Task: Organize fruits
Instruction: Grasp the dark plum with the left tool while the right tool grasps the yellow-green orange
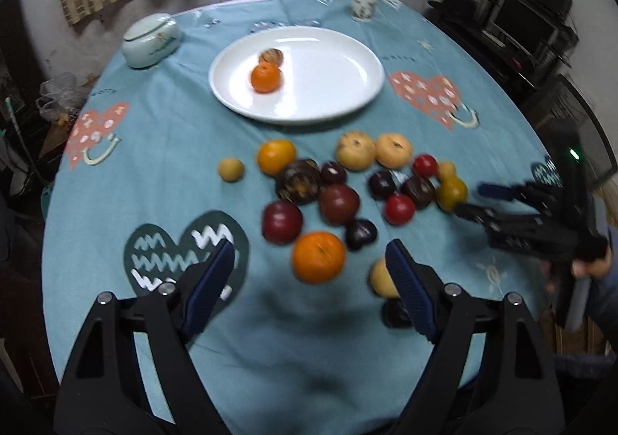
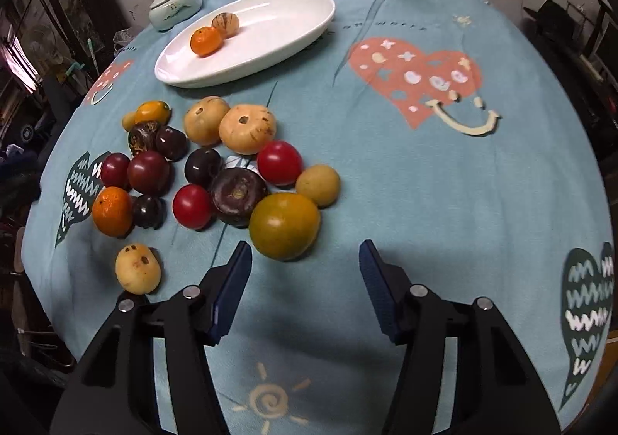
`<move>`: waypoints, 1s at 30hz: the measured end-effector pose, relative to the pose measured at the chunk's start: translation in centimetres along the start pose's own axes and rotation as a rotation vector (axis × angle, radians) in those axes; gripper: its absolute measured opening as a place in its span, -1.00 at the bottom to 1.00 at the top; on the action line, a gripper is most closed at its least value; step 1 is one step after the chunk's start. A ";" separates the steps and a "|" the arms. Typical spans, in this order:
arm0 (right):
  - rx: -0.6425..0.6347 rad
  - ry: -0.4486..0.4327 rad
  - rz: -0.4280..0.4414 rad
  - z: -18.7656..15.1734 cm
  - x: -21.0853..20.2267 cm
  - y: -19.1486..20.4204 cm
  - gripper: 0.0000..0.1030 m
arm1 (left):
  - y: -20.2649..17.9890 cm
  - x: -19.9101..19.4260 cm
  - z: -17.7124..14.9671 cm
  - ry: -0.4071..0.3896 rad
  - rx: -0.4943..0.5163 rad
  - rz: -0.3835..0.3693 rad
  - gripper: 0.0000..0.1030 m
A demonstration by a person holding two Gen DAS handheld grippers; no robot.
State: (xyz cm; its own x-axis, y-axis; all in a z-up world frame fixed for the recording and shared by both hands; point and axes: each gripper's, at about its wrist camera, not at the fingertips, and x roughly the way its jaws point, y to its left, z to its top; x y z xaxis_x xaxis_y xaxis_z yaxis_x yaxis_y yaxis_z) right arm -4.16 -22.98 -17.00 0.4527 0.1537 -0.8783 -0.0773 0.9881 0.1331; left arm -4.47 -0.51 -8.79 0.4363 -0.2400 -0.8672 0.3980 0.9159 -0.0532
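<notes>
The loose fruits are lying clustered on the bench (image 2: 386,184), on the blue cloth between the tongs and the white plate (image 2: 270,49), which is already carrying a small orange (image 2: 206,41) and a brownish fruit (image 2: 226,24) at the far side. The right tongs (image 2: 305,265) are standing apart with nothing between the pads, and the yellow-green fruit (image 2: 284,225) is sitting just ahead of them, slightly toward their left finger; being round, it is presenting no long axis to align with. The left tongs (image 1: 311,261) are likewise apart and empty, pointing down at the large orange (image 1: 318,256), which is lying just ahead and roughly centred between the fingers. In my judgement each hand is nearest its own target: the right to the yellow-green fruit at the cluster's right edge, the left to the large orange at the near edge. The plate is lying beyond the cluster for both.
</notes>
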 end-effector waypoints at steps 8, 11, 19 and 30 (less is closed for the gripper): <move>-0.071 0.038 0.024 0.6 1.4 0.9 -0.22 | -3.6 2.5 -2.4 0.121 0.092 -0.090 0.59; -0.088 0.035 0.024 0.1 1.0 0.8 -0.22 | -4.5 4.0 -2.9 0.161 0.087 -0.114 0.59; -0.104 0.034 0.069 -1.0 -1.1 0.0 -0.21 | -6.1 7.6 -3.9 0.245 0.028 -0.115 0.55; -0.174 0.013 0.131 -1.4 -2.8 1.2 -0.21 | -6.3 6.3 -4.0 0.236 -0.044 -0.065 -0.31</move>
State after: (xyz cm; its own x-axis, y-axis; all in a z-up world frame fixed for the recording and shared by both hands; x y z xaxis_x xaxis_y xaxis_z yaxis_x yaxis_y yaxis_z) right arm -6.78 -22.18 -15.06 0.4168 0.2797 -0.8649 -0.2873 0.9432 0.1666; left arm -7.41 -6.54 -15.92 0.2084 -0.2223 -0.9525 0.3810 0.9154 -0.1303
